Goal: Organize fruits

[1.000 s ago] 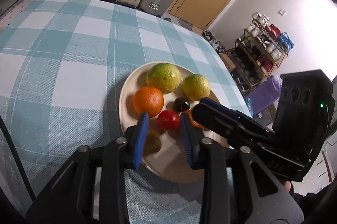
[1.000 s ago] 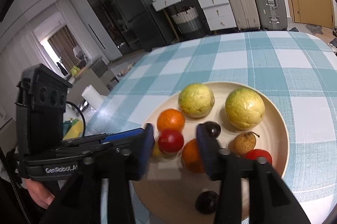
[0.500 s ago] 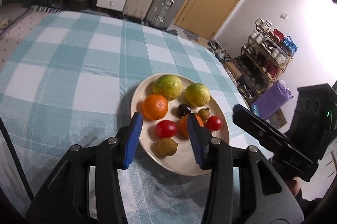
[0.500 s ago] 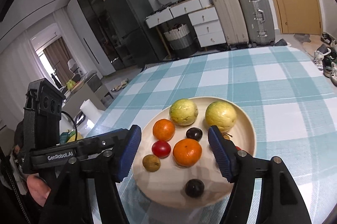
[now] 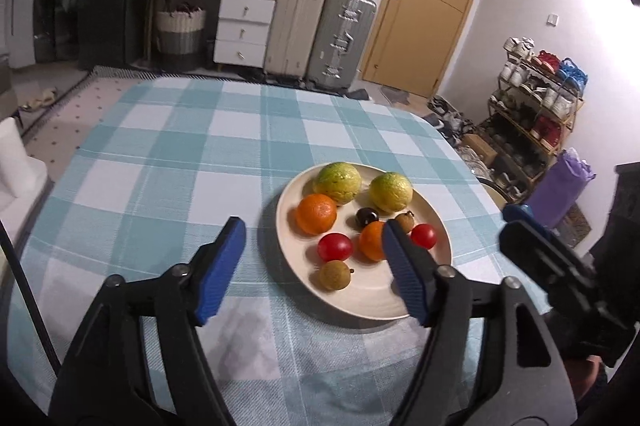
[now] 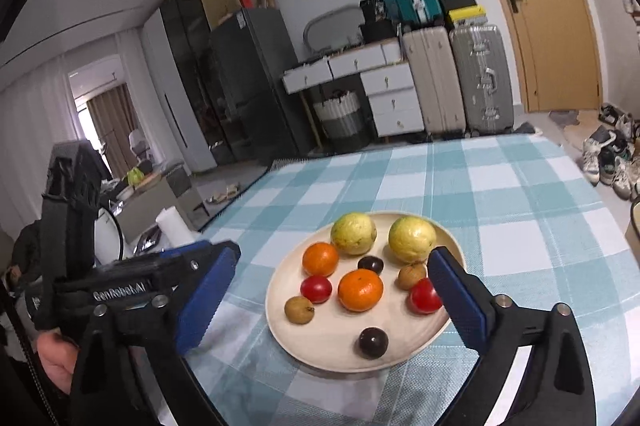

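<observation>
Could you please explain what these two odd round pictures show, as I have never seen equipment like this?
There is no robot here. A person holds a two-finger clamp in each hand, and a wide-angle camera on each looks forward along its blue-padded fingers, which bends the picture.

One view is from the left hand-held gripper, the other from the right hand-held gripper. Each also catches the other tool at its edge.

On the checked tablecloth sits a cream plate of fruit: two yellow-green ones, two oranges, two small red fruits, two brown ones and two dark ones.

Nothing is held. Both sets of jaws have just been opening and stand wide and empty, short of the plate.
</observation>
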`<action>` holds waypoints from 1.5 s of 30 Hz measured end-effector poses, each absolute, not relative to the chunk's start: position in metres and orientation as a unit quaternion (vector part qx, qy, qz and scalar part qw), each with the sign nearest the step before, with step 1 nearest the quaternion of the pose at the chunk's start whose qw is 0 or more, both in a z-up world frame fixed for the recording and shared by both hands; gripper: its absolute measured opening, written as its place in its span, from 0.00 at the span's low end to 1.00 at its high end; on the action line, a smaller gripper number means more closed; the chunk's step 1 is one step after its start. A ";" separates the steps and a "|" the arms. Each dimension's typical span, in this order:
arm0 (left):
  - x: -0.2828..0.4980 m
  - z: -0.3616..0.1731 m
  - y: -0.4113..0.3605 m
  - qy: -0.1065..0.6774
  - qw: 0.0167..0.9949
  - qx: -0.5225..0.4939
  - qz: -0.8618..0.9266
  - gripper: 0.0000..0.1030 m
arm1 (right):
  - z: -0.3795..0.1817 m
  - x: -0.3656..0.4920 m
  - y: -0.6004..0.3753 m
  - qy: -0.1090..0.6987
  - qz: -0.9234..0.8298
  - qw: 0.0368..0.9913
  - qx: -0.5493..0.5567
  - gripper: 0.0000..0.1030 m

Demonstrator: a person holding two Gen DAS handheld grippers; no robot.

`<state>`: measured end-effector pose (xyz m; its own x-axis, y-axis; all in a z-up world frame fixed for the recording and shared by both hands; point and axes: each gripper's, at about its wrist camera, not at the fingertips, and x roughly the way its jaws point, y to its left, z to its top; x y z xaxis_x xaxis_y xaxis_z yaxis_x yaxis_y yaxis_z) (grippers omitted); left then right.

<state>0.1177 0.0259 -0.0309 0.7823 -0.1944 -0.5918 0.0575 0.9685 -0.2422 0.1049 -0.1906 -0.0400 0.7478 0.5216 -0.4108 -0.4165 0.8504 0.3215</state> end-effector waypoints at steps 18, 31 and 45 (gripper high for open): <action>0.062 -0.007 0.021 0.218 0.975 -0.038 0.020 1.00 | -0.023 0.052 -0.195 0.194 0.233 0.950 0.075 1.00; 0.043 -0.015 0.018 0.161 0.986 -0.031 0.019 1.00 | -0.025 0.036 -0.197 0.140 0.201 0.968 0.045 1.00; 0.042 -0.038 0.030 0.164 0.985 -0.038 0.029 1.00 | -0.037 0.026 -0.194 0.132 0.182 0.974 0.003 1.00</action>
